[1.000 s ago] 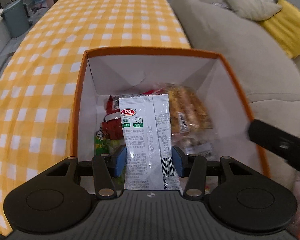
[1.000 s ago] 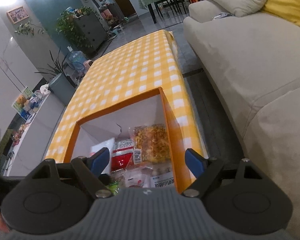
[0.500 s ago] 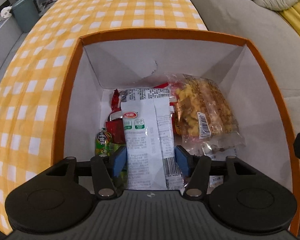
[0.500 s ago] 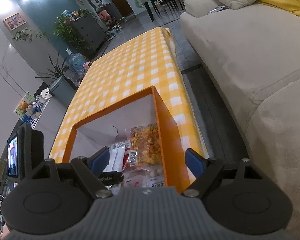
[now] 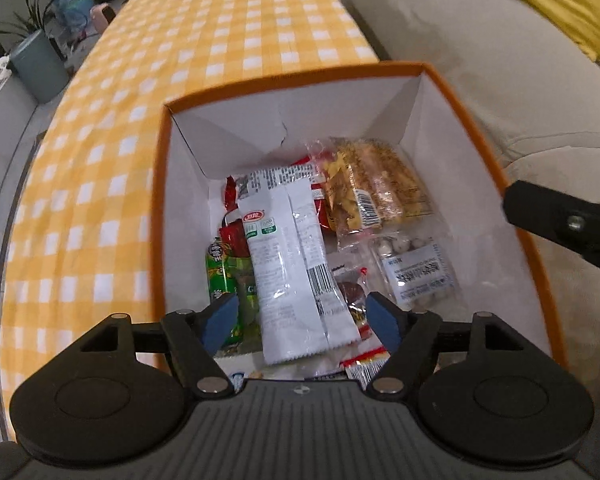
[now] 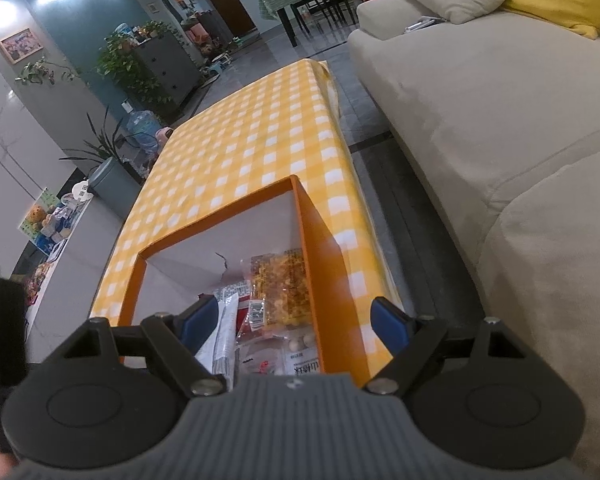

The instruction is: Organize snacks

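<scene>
Left tongs [image 5: 302,316]: just been opening, released; white sachet [image 5: 288,264] lies loose between and beyond the pads, dropped atop other snacks in the orange box [image 5: 296,76], presumably its sorting place. Right tongs [image 6: 296,322]: spread, grasping nothing, poised above the box's right wall. Counter [image 6: 260,136]: yellow check cloth. Beige sofa [image 6: 480,100] to the right; plants beyond, blurred.

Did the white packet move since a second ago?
Yes. The white packet has dropped from between the left gripper pads, which have just been opening, and now lies on the snacks inside the orange box.
</scene>
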`<state>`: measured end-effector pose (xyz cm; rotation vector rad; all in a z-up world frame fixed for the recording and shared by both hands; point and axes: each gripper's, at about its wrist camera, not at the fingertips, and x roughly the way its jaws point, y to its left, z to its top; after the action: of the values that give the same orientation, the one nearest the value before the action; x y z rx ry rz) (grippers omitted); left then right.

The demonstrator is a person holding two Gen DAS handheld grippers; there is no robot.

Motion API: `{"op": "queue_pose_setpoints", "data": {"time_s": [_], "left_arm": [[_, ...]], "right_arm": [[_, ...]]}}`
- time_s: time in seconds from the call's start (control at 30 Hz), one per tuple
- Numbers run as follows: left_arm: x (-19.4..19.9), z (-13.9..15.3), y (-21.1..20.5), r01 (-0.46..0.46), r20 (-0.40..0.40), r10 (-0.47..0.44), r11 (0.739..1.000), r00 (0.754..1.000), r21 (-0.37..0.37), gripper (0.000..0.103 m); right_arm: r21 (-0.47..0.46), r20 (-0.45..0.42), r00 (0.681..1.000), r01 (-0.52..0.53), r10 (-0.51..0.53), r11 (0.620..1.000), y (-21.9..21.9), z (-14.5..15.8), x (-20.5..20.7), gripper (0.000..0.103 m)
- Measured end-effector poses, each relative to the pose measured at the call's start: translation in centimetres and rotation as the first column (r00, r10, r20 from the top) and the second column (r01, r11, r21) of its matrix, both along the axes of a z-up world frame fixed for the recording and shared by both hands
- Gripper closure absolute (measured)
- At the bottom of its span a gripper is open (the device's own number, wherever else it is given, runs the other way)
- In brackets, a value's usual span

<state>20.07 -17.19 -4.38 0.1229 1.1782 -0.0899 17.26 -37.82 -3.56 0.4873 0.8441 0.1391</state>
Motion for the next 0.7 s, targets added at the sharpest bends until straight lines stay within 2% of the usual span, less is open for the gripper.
{"op": "queue_pose_setpoints", "data": {"time_s": [0.13,0.3,0.4,0.47,0.57,0.7], "left_arm": [[-2.0,2.2,1.2,-0.005,0.025,0.006,1.0,1.0,-0.027,0.016],[-6.0,5.3,2.3,0.017,0.122,-0.013,0.999,0.992,-0.034,0.016],[-8.5,6.8,3.1,0.056,0.213,-0.054,0.998,0.975,-0.006,0.012],[-9.8,7.2,3.7,0.097,0.249,-0.099,0.995,0.963,0.021,0.011],[-12.0,7.7,5.5,0.066,0.275,-0.06,0.998,0.96,-0.014,0.011],[-14.3,7.8,7.8,0.021,0.236,-0.003,0.997,0.972,-0.076,0.011]], "right_arm": [[-0.004,0.011,1.0,0.02,-0.02,1.0,-0.2,0.7,-0.9,0.017],[-0.012,0.009,0.999,0.034,-0.033,0.999,0.2,1.7,-2.4,0.014],[-0.015,-0.015,0.998,0.066,-0.067,0.998,1.1,2.4,-3.2,0.003],[-0.011,-0.005,0.997,0.082,-0.082,0.997,2.0,3.4,-4.2,0.003],[-0.087,-0.003,0.996,0.093,-0.093,0.992,3.8,5.1,-6.0,0.003],[-0.214,-0.08,0.997,-0.004,-0.013,0.977,6.3,5.8,-9.4,0.003]]}}
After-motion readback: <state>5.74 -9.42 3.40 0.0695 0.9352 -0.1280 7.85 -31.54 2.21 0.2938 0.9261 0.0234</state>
